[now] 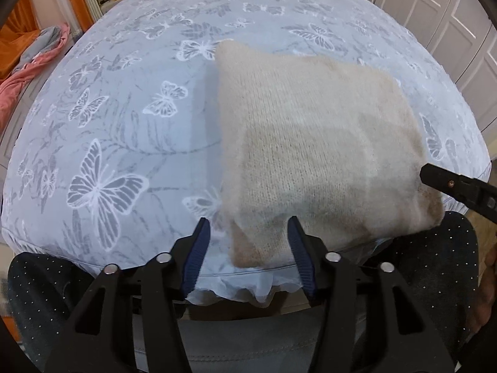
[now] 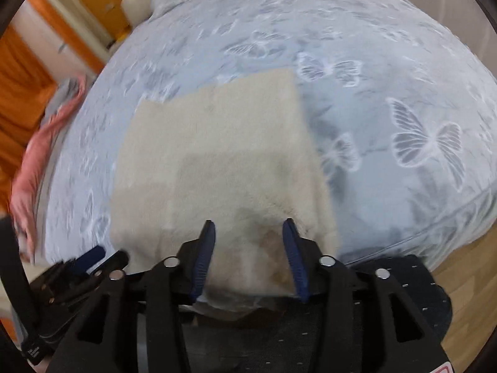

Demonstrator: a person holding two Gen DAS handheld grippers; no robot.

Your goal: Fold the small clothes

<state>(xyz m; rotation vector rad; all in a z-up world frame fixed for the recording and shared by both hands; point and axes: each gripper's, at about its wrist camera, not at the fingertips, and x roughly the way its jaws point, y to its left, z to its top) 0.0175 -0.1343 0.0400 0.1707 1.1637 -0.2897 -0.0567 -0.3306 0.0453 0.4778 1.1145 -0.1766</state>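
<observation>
**Cream knit sitting folded at the near edge of the bed**

So the cream knit sweater [image 1: 316,143] is lying on the bed [image 1: 124,99], folded into a rough rectangle, right up against the near edge, towards the right side in the left wrist view. The bedspread is pale blue-grey with white butterflies all over it, and it has a little ruffle along the near edge. You can see a darker squarish patch through the knit where layers overlap.

Left tool [image 1: 248,227] is spread wide, blue pads either side of the sweater's near left corner. Nothing pinched between them that I can see; whether it's touching the fabric I can't tell.

Right tool [image 2: 248,227] is also wide apart, straddling the near right corner of the sweater [image 2: 214,155], where there's a brownish bit showing. That view is blurry, so contact is hard to call. From the left wrist camera you only catch its black tip [image 1: 456,186] just beside the sweater's right edge.

Off the far left of the bed there's a heap of pink and grey cloth [image 1: 34,65]. White panelled doors [image 1: 447,21] on the far right.
</observation>
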